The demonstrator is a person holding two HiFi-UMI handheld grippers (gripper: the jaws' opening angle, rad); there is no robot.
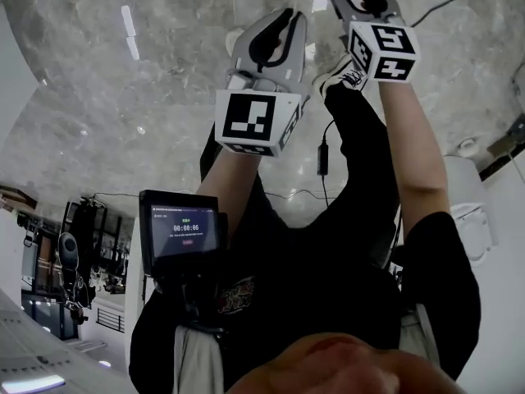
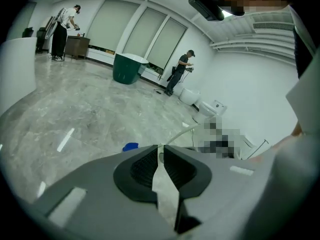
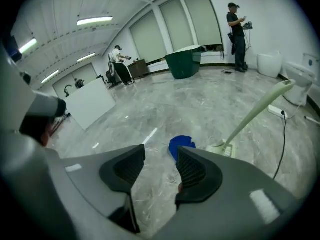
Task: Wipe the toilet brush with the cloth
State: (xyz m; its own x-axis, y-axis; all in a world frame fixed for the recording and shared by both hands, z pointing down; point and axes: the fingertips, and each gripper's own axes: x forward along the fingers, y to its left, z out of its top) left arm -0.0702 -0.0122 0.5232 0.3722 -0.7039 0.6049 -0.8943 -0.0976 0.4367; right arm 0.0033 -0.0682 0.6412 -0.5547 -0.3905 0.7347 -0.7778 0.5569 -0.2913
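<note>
Grey marble floor (image 3: 210, 104) fills a big white room, with no bench anywhere. The right gripper (image 3: 161, 151) has its jaws spread wide and empty. Peeking out just past its right jaw tip is the blue cloth (image 3: 181, 143), lying flat on the floor. Just beyond that and to the right stands the toilet brush (image 3: 257, 114), bristle end down, its pale handle slanting up and away to the right. The left gripper (image 2: 161, 149) has its jaws pinched nearly together on nothing. My call: the right gripper looks nearer the cloth, so it drops forward and down for it.
</note>
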